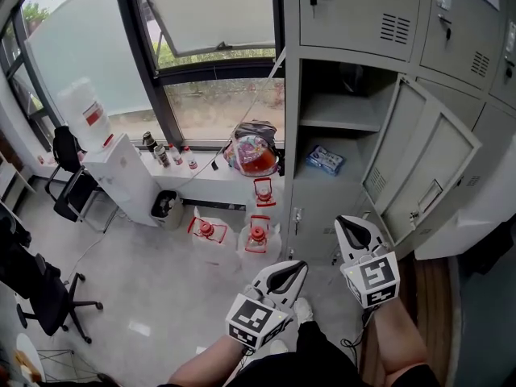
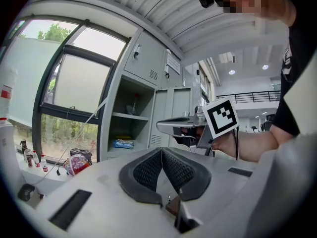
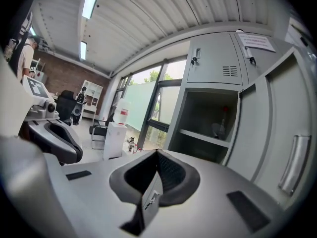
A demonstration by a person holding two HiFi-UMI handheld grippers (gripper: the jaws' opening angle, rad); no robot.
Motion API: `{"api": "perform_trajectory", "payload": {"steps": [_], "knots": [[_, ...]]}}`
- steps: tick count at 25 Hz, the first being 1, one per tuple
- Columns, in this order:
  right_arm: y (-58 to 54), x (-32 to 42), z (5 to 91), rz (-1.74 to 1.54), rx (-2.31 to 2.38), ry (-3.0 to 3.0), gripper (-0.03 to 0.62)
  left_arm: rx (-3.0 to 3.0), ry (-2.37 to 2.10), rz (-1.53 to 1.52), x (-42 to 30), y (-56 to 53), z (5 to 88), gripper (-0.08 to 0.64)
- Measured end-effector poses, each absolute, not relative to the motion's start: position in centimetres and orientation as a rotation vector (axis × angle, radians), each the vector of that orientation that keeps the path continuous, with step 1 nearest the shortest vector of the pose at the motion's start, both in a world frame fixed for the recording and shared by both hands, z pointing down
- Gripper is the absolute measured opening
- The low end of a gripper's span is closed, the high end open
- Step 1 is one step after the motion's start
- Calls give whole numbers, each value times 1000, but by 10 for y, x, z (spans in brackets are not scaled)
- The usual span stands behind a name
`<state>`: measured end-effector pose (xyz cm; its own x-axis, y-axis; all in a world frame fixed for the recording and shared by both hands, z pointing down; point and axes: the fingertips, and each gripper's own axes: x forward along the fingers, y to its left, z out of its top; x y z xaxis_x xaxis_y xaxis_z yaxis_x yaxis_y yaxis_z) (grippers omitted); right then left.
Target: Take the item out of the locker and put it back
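The grey metal locker [image 1: 339,208] is standing with its grey door [image 1: 427,172] swung open to the right, exposing two compartments divided by one shelf. A blue-and-white flat packet [image 1: 325,160] is lying on the floor of the lower compartment, towards its left side, clear of both grippers. In the right gripper view, a small upright item [image 3: 221,129] is standing at the back of the upper compartment; it is too dim to identify.

The left gripper [image 2: 162,151] is pointing roughly level towards the locker. Its two black ribbed pads are pressing against each other, clenched, with nothing between them. The right gripper [image 3: 157,153] is pointing slightly downward at the open compartments. Its jaws are likewise clamped together on nothing. In the head view, both grippers are hovering low in front of the locker, the right one nearer the open door and the left one beside it, well short of the shelves.

To the left of the locker, a multicoloured bag [image 1: 254,153] is resting on the white windowsill [image 1: 201,180], with small bottles [image 1: 165,153] standing further along it. A white water dispenser [image 1: 121,176] is standing beside the sill, and red-framed objects [image 1: 256,239] are sitting on the pale floor [image 1: 137,280] below. A black office chair [image 1: 48,297] is standing at the far left.
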<state>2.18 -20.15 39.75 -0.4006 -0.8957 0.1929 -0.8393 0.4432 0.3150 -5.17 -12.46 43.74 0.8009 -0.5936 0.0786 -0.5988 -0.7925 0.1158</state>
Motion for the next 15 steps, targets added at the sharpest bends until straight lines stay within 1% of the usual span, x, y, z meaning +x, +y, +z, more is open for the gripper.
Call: {"api": "perform_trajectory", "payload": {"steps": [15], "knots": [[-308,58,422,-246,1452,-2232,54,2867,-941,106,-19,-200,440,17]]}}
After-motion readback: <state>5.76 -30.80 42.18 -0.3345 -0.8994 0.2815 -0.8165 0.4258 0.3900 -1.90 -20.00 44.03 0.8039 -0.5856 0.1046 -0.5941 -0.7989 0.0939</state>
